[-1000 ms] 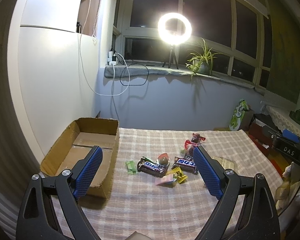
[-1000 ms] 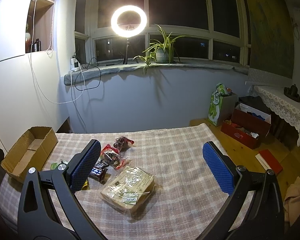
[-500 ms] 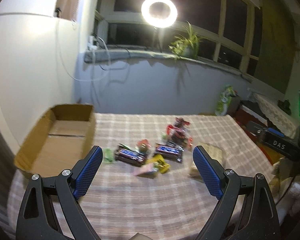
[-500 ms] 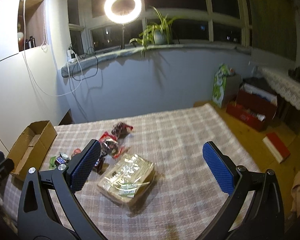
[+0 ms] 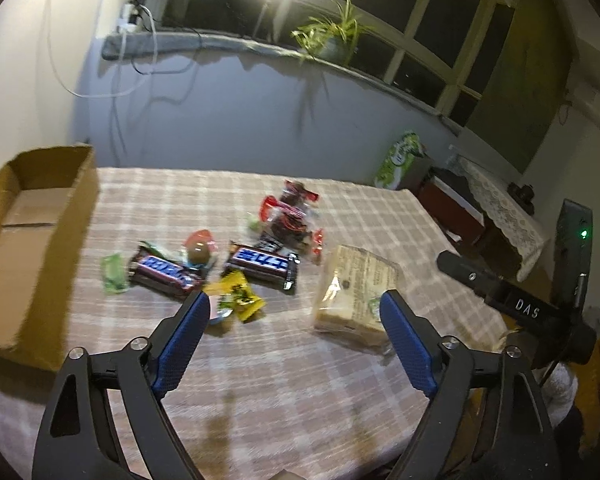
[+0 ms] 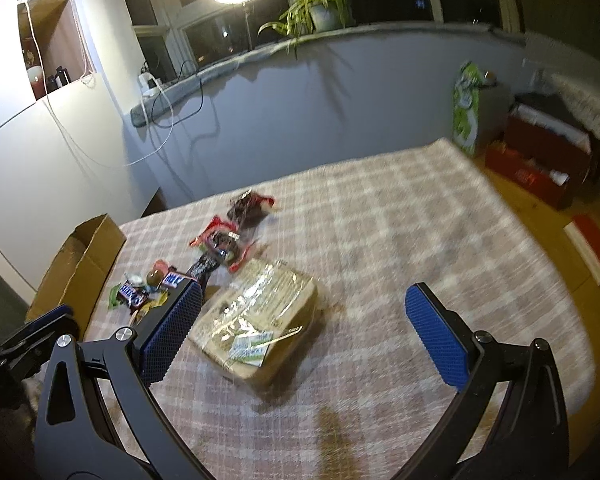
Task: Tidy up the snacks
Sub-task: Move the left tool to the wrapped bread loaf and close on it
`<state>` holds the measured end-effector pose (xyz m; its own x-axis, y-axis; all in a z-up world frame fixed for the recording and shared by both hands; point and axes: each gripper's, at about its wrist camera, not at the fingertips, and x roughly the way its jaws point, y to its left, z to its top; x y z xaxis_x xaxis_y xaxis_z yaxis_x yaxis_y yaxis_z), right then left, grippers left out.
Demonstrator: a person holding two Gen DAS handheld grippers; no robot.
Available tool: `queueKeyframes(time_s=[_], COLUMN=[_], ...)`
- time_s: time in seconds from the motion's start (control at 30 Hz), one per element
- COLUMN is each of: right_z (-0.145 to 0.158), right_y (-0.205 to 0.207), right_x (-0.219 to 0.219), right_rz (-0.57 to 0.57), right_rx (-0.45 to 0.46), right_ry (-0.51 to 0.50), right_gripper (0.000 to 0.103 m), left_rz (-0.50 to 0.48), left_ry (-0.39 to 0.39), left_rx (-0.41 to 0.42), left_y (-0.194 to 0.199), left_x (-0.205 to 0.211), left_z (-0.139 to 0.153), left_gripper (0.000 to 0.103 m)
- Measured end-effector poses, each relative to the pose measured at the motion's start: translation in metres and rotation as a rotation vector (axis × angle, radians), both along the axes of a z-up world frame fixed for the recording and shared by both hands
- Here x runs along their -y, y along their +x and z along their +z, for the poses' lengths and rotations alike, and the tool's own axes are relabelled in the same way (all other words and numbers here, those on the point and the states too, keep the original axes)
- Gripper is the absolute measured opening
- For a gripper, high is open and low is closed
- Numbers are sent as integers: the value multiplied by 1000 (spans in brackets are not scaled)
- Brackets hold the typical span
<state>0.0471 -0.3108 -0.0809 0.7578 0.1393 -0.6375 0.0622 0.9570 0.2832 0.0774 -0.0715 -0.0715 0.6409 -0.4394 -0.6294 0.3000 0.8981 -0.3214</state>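
Snacks lie in a loose cluster on the checked tablecloth (image 5: 260,368): two Snickers bars (image 5: 260,266) (image 5: 162,274), a yellow candy packet (image 5: 238,294), a green packet (image 5: 113,274), red wrapped sweets (image 5: 290,216) and a clear-wrapped biscuit pack (image 5: 356,298) (image 6: 256,316). An open cardboard box (image 5: 32,236) (image 6: 80,260) stands at the left. My left gripper (image 5: 294,316) hovers over the near side of the cluster, its jaws wide and closing, nothing between them. My right gripper (image 6: 300,308) stands open above the biscuit pack, not touching it.
The other gripper's black body (image 5: 516,300) shows at the right of the left wrist view. Beyond the table's right edge are a red crate (image 6: 540,160) and a green bag (image 6: 466,108) on the floor. A wall with a windowsill, a plant and a ring light lies behind.
Both grippers have tilted downward and come lower and closer to the snacks. The cluster and the biscuit pack now sit nearer the fingertips. Nothing was picked up.
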Motion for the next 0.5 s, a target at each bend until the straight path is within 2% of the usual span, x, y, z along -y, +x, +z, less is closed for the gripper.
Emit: queueKeyframes(time_s=[0.07,0.17,0.33,0.4,0.5], right_z=[-7,-17,-32,-40,-50], right_y=[4,10,21,27,35], right_x=[1,3,5,7,11], right_rz=[19,50,105,122,147], right_rx=[-14,-44,-96,-123,-166], right_ry=[20,55,148,196,277], right_gripper=[103,103,103,103,96], left_rz=[-41,-92,-146,-163,-174], left_ry=[-30,-76,-100,-110,-112], left_rx=[-34,-94,-164,-184,-200], left_y=[9,21,37,41,45], left_x=[5,13,27,31,34], left_z=[-7,-21,-42,-48,-51], left_gripper=[84,76,61,59,53])
